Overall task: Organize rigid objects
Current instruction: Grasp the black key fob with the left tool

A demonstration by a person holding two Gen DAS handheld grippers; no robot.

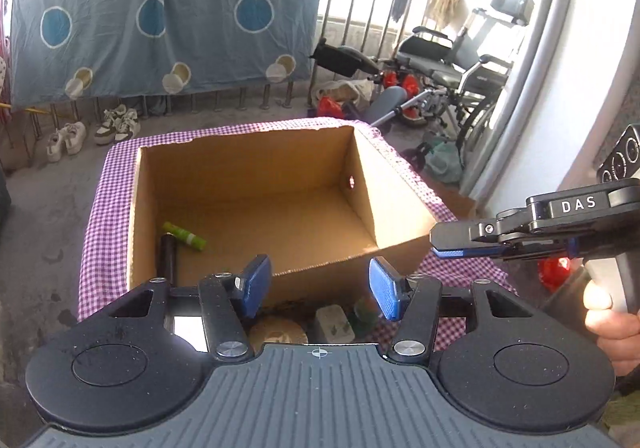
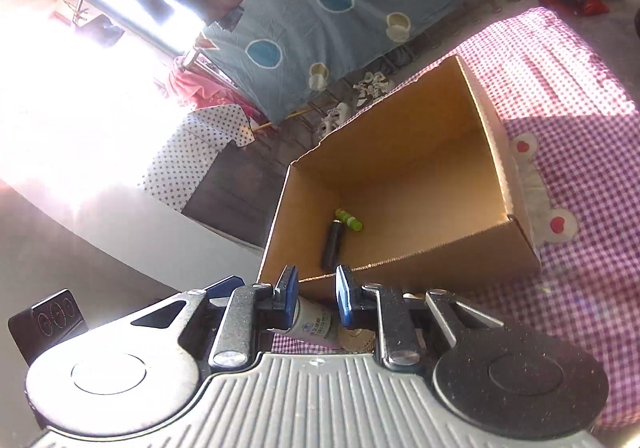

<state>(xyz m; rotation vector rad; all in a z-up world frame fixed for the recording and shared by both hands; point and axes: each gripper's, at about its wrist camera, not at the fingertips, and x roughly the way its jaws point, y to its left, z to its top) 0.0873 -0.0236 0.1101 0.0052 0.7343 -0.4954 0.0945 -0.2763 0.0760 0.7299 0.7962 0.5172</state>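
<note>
An open cardboard box [image 1: 256, 184] stands on a table with a pink checked cloth [image 1: 96, 216]. Inside it lie a green tube [image 1: 185, 237] and a black cylinder [image 1: 168, 256]; both also show in the right wrist view, green tube [image 2: 349, 219], black cylinder [image 2: 332, 244]. My left gripper [image 1: 320, 286] is open and empty just before the box's near wall, above a round tan lid [image 1: 276, 330], a white box [image 1: 334, 322] and a green item [image 1: 366, 312]. My right gripper [image 2: 317, 294] is narrowly open above a white tube [image 2: 314, 324] and a gold disc [image 2: 356, 338], not holding them.
The box [image 2: 404, 184] fills much of the cloth [image 2: 580, 152]. A blue patterned sheet [image 1: 160, 20] hangs on a railing behind. Shoes [image 1: 116, 124] and a wheelchair [image 1: 452, 68] stand on the floor beyond the table. A white wall [image 1: 576, 88] is at the right.
</note>
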